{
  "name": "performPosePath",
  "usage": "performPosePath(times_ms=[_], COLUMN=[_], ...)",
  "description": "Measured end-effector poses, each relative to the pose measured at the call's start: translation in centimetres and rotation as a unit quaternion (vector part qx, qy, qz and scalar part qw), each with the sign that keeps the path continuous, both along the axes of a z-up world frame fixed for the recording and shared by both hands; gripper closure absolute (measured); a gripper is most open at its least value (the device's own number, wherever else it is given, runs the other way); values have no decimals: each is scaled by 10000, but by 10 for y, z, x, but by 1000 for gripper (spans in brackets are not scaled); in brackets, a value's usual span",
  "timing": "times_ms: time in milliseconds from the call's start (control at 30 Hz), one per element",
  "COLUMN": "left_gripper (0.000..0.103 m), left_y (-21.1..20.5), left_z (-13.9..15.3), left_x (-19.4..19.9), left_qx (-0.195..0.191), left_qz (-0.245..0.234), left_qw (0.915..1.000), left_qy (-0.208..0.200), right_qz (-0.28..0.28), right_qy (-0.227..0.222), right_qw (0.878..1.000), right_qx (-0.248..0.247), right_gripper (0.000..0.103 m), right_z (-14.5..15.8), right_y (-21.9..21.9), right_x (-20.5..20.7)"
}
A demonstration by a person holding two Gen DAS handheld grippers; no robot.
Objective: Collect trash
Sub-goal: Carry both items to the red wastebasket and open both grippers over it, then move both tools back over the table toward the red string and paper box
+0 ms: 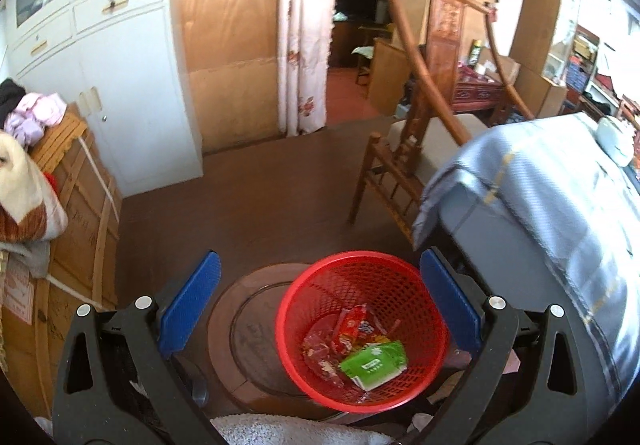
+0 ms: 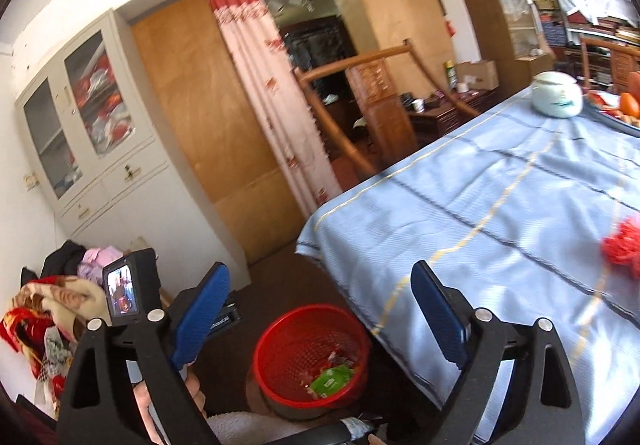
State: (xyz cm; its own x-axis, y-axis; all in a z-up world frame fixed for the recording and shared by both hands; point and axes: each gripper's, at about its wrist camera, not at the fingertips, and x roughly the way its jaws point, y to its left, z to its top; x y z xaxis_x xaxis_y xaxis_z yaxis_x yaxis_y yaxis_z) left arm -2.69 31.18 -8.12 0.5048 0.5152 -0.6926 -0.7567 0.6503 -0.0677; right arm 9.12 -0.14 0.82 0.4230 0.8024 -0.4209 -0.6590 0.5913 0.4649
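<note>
A red mesh basket (image 1: pixel 362 329) stands on a round wooden stool (image 1: pixel 240 329) beside the table. It holds a green packet (image 1: pixel 374 363) and red wrappers (image 1: pixel 352 327). My left gripper (image 1: pixel 320 305) is open and empty, above the basket. In the right wrist view the basket (image 2: pixel 310 355) sits low, left of the table, with the green packet (image 2: pixel 330 379) inside. My right gripper (image 2: pixel 320 319) is open and empty above the basket. A crumpled red piece (image 2: pixel 622 245) lies on the blue tablecloth (image 2: pixel 480 205) at the right.
A wooden chair (image 1: pixel 404 165) stands beyond the table corner. White cabinets (image 1: pixel 100 45) and stacked boxes with clothes (image 1: pixel 72 205) line the left. A white pot (image 2: pixel 557 94) sits far on the table. The left gripper's body (image 2: pixel 132 287) shows at left.
</note>
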Motion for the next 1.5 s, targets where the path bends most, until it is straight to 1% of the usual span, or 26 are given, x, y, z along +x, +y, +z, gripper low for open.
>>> performPosePath(times_ms=[133, 200, 300, 433, 600, 767, 933, 1000, 1133, 1300, 1367, 1467, 1500], left_gripper=[7, 7, 7, 7, 7, 7, 7, 7, 7, 7, 7, 7, 7], left_y=[-17, -26, -39, -61, -89, -119, -151, -164, -190, -225, -243, -267, -278], left_z=[8, 10, 12, 14, 10, 7, 11, 16, 27, 42, 47, 49, 49], left_x=[3, 6, 9, 15, 27, 43, 71, 86, 116, 155, 171, 187, 194], left_qx=[75, 56, 84, 231, 298, 232, 133, 98, -5, -166, -118, -26, 34], left_qz=[-289, -484, -702, -1013, -1462, -1981, -2587, -2870, -3334, -3913, -4142, -4394, -4496], left_qw=[9995, 9988, 9975, 9946, 9888, 9797, 9657, 9578, 9428, 9201, 9101, 8983, 8932], left_qy=[-58, -76, -72, 0, 96, 181, 163, 119, 26, -45, -24, 23, 53], right_qz=[-393, -601, -991, -1534, -2300, -3086, -3554, -3733, -3947, -4039, -4076, -4102, -4110], right_qy=[-110, -157, -288, -462, -557, -560, -333, -241, -92, 8, 2, 28, 41], right_qw=[9990, 9978, 9944, 9870, 9716, 9489, 9330, 9262, 9175, 9128, 9110, 9097, 9093], right_qx=[174, 226, 214, 108, -77, -343, -450, -464, -483, -605, -632, -650, -654], right_gripper=[6, 6, 6, 6, 6, 6, 6, 6, 6, 6, 6, 6, 6], right_z=[10, 13, 16, 17, 10, -5, -21, -27, -39, -46, -48, -51, -51], right_y=[-33, -52, -84, -124, -179, -233, -278, -294, -312, -321, -324, -330, -331], right_x=[-5, -7, -10, -16, -18, -13, -3, 1, 9, 22, 25, 33, 35])
